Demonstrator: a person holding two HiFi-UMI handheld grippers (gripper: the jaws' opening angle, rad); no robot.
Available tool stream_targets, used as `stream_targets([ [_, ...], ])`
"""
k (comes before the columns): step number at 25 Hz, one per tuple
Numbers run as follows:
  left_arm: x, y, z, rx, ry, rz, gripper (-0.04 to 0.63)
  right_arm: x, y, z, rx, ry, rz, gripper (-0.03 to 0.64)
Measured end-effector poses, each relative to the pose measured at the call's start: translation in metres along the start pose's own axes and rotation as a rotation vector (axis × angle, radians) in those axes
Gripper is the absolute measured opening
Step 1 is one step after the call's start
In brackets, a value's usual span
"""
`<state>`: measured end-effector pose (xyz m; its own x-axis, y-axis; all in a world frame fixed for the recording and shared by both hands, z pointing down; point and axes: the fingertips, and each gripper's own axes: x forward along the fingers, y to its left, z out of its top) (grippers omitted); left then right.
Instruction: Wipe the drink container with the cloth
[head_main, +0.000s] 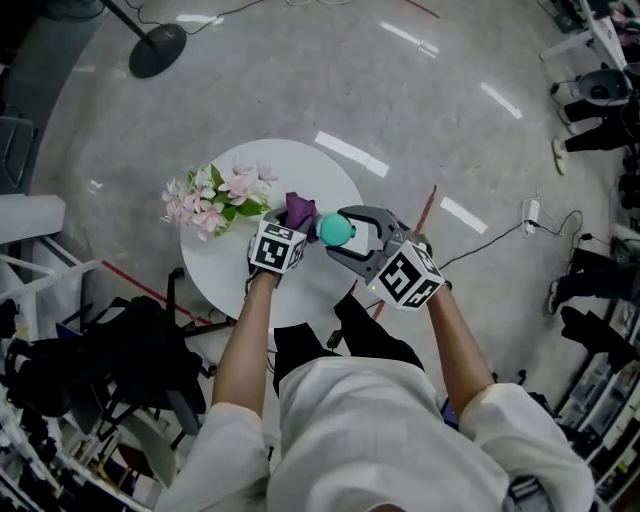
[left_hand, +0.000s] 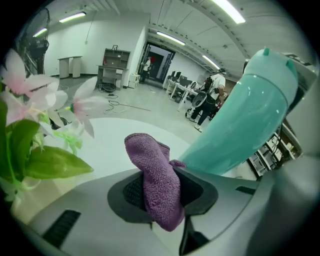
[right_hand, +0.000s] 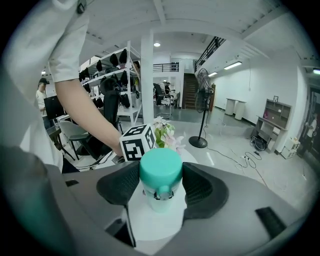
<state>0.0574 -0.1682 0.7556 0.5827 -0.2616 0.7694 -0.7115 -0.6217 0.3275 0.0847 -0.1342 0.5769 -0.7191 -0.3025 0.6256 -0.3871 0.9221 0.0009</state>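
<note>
Forearms (head_main: 245, 345) extended over table (head_main: 295, 165), left jaws pinching cloth (left_hand: 159, 182), right jaws gripping container (right_hand: 160, 172)

Round white table (head_main: 305, 165) with pink flowers (head_main: 213, 197) on top

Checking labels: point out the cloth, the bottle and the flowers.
cloth (left_hand: 159, 182): left gripper view, middle of the purple fold.
bottle (right_hand: 160, 172): right gripper view, side of the teal cap.
flowers (head_main: 212, 200): head view, among the pink blooms.
</note>
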Motion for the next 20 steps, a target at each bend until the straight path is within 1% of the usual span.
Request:
stream_targets([
  [2, 0.005, 0.001, -0.006, -0.008, 0.011, 0.007, 0.133, 0.0, 0.0, -0.001, -0.01, 0.001, 0.013, 0.278],
  [5, 0.007, 0.003, -0.007, -0.02, 0.006, 0.008, 0.133, -0.001, 0.0, -0.001, -0.018, -0.005, 0.026, 0.279],
  [9, 0.0, 0.003, -0.006, -0.02, -0.007, 0.013, 0.135, -0.001, 0.0, -0.002, 0.0, -0.012, 0.023, 0.281],
  [11, -0.01, 0.003, -0.009, -0.014, -0.019, 0.026, 0.137, 0.001, 0.001, -0.004, 0.016, -0.003, 0.009, 0.297],
  [12, -0.016, 0.003, -0.009, -0.011, -0.026, 0.03, 0.137, 0.002, 0.001, -0.004, 0.032, -0.004, -0.001, 0.324],
  [15, -0.043, -0.001, -0.007, -0.025, -0.067, 0.019, 0.137, 0.0, 0.0, -0.003, 0.129, -0.014, -0.067, 0.37],
  [17, -0.063, -0.005, -0.004, -0.026, -0.102, 0.007, 0.137, -0.004, -0.002, -0.003, 0.196, -0.017, -0.142, 0.388],
  [20, -0.093, -0.012, 0.002, 0.006, -0.157, 0.002, 0.137, -0.011, -0.002, -0.003, 0.284, -0.024, -0.263, 0.397],
])
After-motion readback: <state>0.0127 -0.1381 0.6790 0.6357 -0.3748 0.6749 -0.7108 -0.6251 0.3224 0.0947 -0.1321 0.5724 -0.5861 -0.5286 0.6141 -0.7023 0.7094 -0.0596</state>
